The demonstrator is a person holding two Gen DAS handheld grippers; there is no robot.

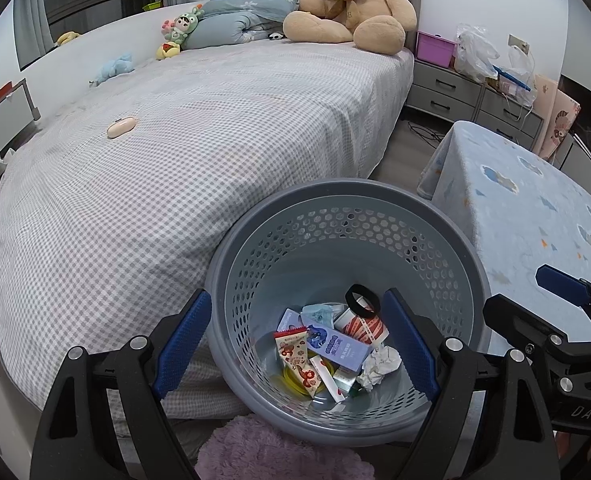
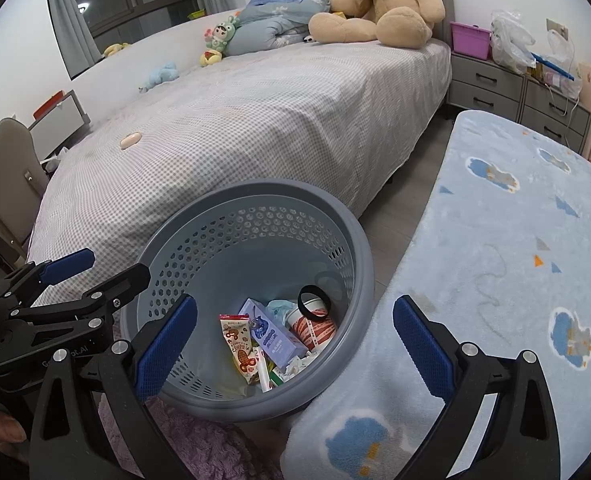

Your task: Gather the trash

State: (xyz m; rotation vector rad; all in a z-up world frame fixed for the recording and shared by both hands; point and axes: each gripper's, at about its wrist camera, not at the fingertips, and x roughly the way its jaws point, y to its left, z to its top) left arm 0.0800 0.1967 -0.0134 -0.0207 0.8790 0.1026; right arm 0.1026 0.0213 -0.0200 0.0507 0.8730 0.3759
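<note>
I am holding my left gripper [image 1: 295, 344] over the grey perforated plastic basket [image 1: 471, 276] beside the checked bed [image 1: 199, 168], its blue-padded jaws gaping wide and gripping nothing. Snack wrappers [image 1: 297, 360], a purple carton [image 1: 341, 346] and crumpled white paper [image 1: 379, 366] are lying at the basket's bottom, while my right gripper [image 2: 295, 344] is hovering equally wide and empty, straddling the basket's rim and a blue fleece blanket [image 2: 515, 272].

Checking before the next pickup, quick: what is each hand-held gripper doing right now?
Left hand-held gripper: open, holding nothing, above the basket.
Right hand-held gripper: open, holding nothing.
</note>
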